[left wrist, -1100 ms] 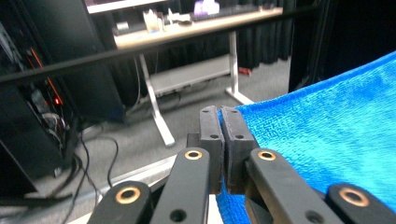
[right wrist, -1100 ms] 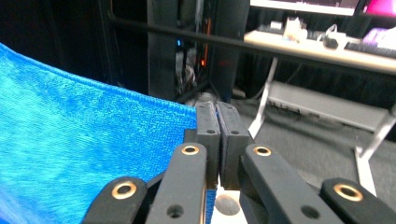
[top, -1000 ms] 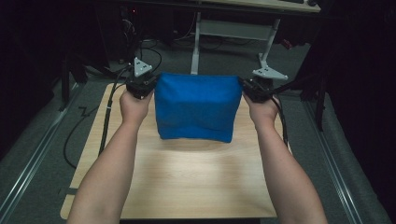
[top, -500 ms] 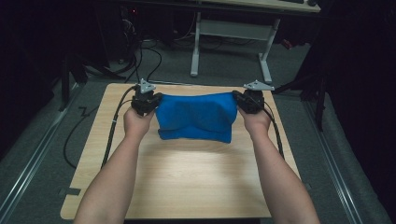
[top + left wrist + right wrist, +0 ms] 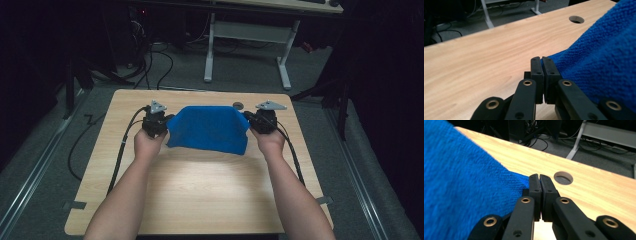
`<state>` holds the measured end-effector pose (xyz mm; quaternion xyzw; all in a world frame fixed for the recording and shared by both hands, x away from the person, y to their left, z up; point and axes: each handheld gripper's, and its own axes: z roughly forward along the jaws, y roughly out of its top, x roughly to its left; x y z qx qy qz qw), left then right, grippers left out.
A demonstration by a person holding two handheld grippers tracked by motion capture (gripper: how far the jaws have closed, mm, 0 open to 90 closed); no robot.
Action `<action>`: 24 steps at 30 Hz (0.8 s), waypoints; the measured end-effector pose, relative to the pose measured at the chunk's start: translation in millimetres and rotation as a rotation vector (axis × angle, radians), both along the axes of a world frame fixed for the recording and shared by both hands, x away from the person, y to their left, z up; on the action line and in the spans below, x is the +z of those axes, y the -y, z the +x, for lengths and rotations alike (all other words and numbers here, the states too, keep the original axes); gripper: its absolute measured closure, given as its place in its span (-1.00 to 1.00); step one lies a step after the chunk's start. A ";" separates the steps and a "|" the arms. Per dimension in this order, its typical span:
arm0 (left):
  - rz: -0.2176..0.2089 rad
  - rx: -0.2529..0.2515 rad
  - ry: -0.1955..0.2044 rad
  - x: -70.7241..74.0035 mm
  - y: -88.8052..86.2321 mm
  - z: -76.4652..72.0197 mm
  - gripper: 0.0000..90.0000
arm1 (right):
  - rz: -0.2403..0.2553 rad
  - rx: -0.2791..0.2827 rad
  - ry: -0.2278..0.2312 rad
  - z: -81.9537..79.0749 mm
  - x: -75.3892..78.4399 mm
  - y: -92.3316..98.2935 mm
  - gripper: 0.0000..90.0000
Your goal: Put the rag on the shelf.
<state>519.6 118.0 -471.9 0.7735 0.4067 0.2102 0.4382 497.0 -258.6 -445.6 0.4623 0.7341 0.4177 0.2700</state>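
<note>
Blue cloth [image 5: 207, 129] moved farther back, left gripper [image 5: 161, 125] & right gripper [image 5: 254, 121] clamping its corners (taut).

My left gripper [image 5: 165, 121] and right gripper [image 5: 248, 119] carried farther across the counter [image 5: 200, 185] toward its far edge, the blue cloth [image 5: 209, 129] between them lowered and slackened, its top edge sagging, more bare wood now near me

Blue cloth [image 5: 209, 129] spans mid-table; near table [image 5: 200, 190] half bare.
</note>
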 end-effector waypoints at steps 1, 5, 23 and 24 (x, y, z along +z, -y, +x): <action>0.006 -0.001 -0.010 -4.7 0.2 -0.6 0.97 | -0.002 0.003 -0.008 -0.5 -3.5 -0.9 0.99; 0.005 -0.007 -0.016 -9.9 0.9 -2.3 0.97 | -0.002 0.010 -0.018 -0.2 -7.8 -2.3 0.99; -0.007 -0.029 -0.038 -22.0 -2.1 -13.3 0.93 | 0.020 0.011 -0.085 0.0 -35.1 -4.3 0.90; -0.009 -0.024 -0.034 -21.0 -2.7 -13.3 0.90 | 0.023 0.006 -0.083 -0.7 -33.6 -3.9 0.85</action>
